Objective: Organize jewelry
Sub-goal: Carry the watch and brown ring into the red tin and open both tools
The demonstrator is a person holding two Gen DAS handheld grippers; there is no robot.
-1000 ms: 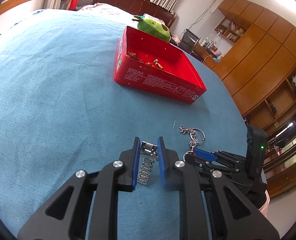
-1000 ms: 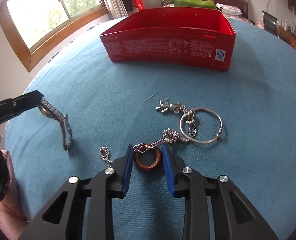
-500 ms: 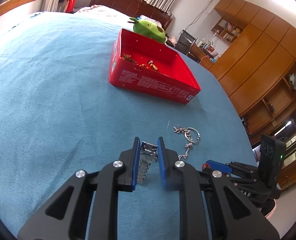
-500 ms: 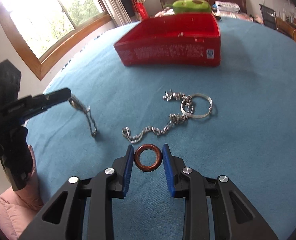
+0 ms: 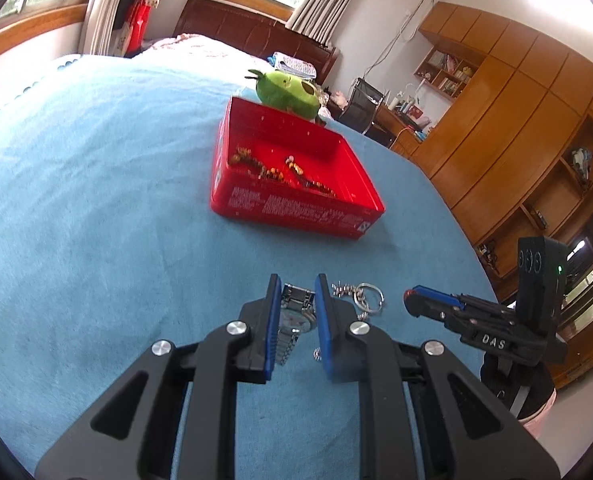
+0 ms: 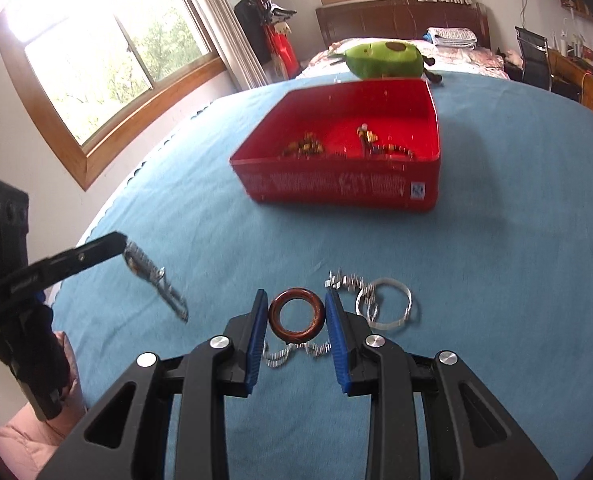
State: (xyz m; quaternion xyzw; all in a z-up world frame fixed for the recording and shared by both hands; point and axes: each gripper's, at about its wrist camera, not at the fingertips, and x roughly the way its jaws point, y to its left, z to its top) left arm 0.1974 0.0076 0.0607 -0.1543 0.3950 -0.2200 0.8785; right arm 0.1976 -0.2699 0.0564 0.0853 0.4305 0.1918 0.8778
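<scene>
both grippers loaded above the blue table

left side: the left gripper point(image 5: 295, 312) has its jaws clenched on a metal watch point(image 5: 294, 318). the blue pads press the watch case from both sides, and the link band hangs free below the jaws, clear of the table point(image 5: 96, 200). in the right wrist view the same watch point(image 6: 152, 276) dangles from the tip of the left gripper point(image 6: 122, 245), tilted down and to the right.

centre: the right gripper point(image 6: 295, 318) has its jaws clenched on a brown ring point(image 6: 295, 315). the ring stands between the two blue pads, with its hole facing the camera, and is off the cloth. a silver chain point(image 6: 296, 352) lies on the table under the jaws.

right of centre: a steel key ring point(image 6: 388, 306) lies flat on the table, joined to the chain, just beside the right pad.

far side: a red tin point(image 6: 336, 188) stands open on the table, well apart from both grippers. small beaded pieces point(image 6: 376, 142) lie on its floor. a green plush toy point(image 6: 384, 58) sits behind the tin.
</scene>
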